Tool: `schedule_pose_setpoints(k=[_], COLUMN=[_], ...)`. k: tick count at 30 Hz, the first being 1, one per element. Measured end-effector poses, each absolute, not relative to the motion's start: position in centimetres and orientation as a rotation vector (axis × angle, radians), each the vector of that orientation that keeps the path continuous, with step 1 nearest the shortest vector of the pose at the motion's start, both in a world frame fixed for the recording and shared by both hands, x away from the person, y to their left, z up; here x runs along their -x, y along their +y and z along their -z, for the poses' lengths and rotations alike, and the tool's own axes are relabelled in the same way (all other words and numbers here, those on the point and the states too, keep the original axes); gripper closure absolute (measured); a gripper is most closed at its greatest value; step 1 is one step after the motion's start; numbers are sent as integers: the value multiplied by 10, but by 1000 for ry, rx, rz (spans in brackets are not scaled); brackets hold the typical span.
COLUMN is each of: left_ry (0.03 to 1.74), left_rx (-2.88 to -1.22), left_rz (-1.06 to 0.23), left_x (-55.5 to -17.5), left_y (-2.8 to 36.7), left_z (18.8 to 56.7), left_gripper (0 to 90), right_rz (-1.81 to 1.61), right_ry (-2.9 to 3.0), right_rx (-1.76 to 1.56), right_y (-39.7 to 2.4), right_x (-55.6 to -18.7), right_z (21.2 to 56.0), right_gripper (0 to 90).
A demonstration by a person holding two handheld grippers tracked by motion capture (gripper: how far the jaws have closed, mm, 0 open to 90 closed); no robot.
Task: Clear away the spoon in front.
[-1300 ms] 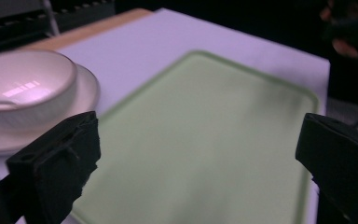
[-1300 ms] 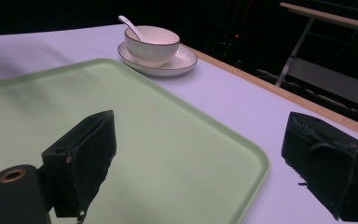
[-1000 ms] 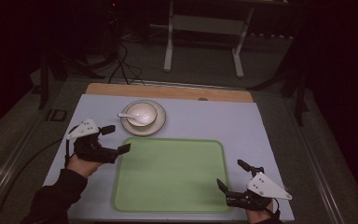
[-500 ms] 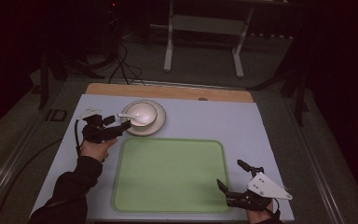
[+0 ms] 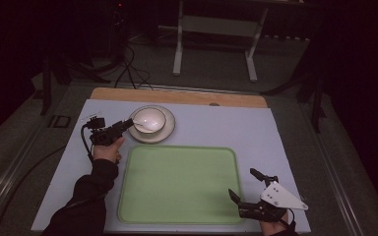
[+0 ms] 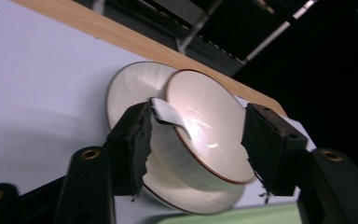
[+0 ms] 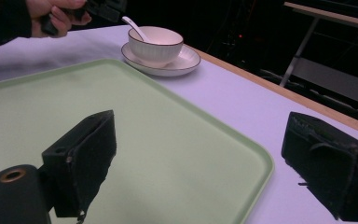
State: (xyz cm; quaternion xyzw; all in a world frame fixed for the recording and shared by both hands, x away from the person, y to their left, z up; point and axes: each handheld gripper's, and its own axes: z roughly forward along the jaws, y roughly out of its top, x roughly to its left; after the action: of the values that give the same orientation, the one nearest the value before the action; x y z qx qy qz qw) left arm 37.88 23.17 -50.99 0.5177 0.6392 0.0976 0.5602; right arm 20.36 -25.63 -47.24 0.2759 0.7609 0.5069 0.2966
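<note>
Closing L claw [image 6: 193, 149] round spoon [image 6: 170, 114]

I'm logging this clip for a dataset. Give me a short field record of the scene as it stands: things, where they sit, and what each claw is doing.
surface: pale table
bowl: white bowl on a saucer, beyond the tray
spoon: white spoon leaning in the bowl, handle over the rim
tray: green tray, bare, in front of the saucer
left claw: left claw at the bowl, jaws just been closing, one jaw by the spoon handle, the other apart from the bowl
right claw: right claw open at the tray's near right corner, holding nothing
</note>
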Motion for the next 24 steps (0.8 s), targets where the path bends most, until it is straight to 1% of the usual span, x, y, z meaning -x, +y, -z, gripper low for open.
schedule_pose_setpoints(k=[5, 15, 18, 21, 24], left_ry=[1519, 1541, 1548, 1551, 1554], left_rx=[-1196, -1070, -1040, -1033, -1024], left_rz=[-203, -125, -123, -117, -114], left_x=[-385, -395, -397, -400, -401], left_y=[230, 231, 232, 231, 231], left_z=[520, 534, 535, 536, 536], left_gripper=[485, 626, 659, 664, 716], right_rz=[-1351, -1357, -1356, -1355, -1356], right_ry=[2024, 2029, 2033, 2034, 2036], right_rx=[-731, -737, -737, -736, -738], right_y=[-257, -258, -258, -258, -258], right_x=[-204, -205, -205, -205, -206], right_z=[472, 473, 473, 473, 474], right_gripper=[102, 102, 102, 102, 102])
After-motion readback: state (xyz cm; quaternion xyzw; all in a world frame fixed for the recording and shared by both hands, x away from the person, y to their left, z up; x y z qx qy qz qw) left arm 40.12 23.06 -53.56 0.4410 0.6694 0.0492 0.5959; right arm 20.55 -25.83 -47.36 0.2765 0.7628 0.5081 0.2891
